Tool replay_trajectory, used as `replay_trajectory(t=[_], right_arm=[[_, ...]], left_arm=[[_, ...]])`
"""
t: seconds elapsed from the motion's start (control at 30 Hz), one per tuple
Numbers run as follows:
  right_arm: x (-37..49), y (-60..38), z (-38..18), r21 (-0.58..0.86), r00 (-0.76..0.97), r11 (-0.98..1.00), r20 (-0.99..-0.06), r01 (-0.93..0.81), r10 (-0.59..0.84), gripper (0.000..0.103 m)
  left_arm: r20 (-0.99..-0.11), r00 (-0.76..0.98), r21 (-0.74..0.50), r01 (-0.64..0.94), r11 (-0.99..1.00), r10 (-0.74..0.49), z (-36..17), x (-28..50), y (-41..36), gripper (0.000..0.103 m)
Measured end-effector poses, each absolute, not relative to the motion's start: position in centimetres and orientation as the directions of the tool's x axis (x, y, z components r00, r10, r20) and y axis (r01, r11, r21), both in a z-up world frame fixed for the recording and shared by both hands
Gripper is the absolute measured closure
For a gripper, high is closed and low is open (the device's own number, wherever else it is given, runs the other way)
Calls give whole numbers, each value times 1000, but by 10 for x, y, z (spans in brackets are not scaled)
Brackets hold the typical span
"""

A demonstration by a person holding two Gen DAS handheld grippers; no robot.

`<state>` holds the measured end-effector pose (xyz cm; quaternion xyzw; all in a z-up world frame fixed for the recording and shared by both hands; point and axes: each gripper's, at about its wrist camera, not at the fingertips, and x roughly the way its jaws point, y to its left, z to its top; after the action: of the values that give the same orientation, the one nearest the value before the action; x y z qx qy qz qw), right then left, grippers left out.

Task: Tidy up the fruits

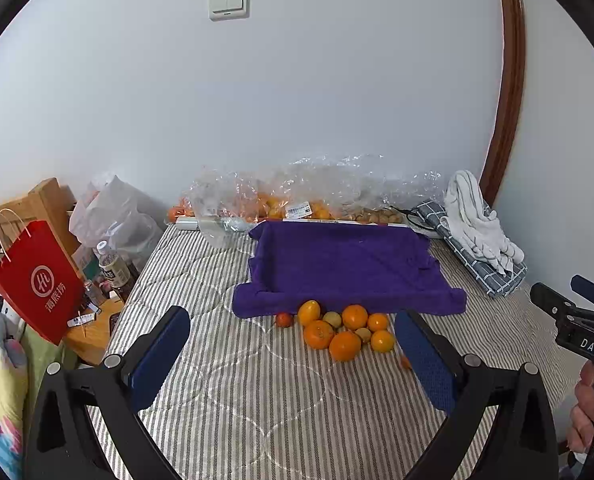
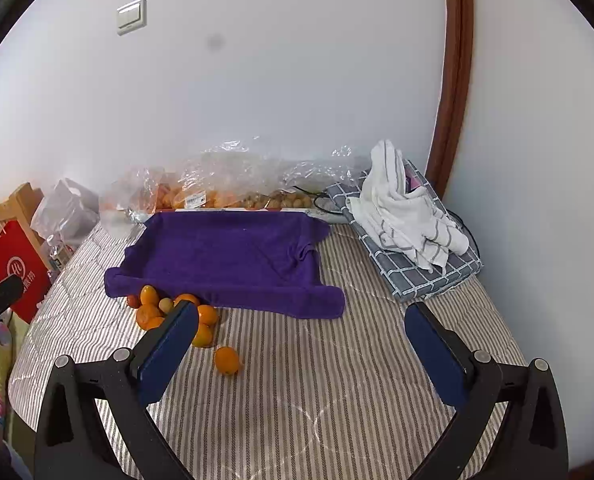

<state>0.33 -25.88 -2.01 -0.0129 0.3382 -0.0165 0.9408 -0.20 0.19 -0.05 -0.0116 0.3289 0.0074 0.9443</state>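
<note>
Both of my tools tilt downward over the striped bed point(image 1: 257, 392), held side by side. My left gripper point(image 1: 293, 354) has its jaws spread wide with nothing between the pads; the fruit pile point(image 1: 343, 330) lies ahead of it, framed between the two blue fingers point(image 1: 159, 356) but untouched. My right gripper point(image 2: 303, 354) also has its jaws spread wide and empty, aimed at bare bedding to the right of the pile. The pile sits on the bed, pressed against the near edge of the purple towel-covered tray point(image 1: 345, 264), whose long axis runs left to right, parallel to the wall. One small orange fruit point(image 2: 227, 360) lies apart from the pile, nearer to me, just beside my right gripper's left finger; its long axis cannot be told. Clear plastic bags of fruit point(image 1: 281, 196) line the wall behind the tray.
</note>
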Motion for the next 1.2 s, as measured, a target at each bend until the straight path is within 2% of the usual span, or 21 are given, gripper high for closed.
replay_trajectory(t=[1.2], right_arm=[[-6,-249,-21,-49,791,999,-611,6,-34,1]], left_arm=[[-604,797,-8,-11,1000,4,2,-6,-7,0]])
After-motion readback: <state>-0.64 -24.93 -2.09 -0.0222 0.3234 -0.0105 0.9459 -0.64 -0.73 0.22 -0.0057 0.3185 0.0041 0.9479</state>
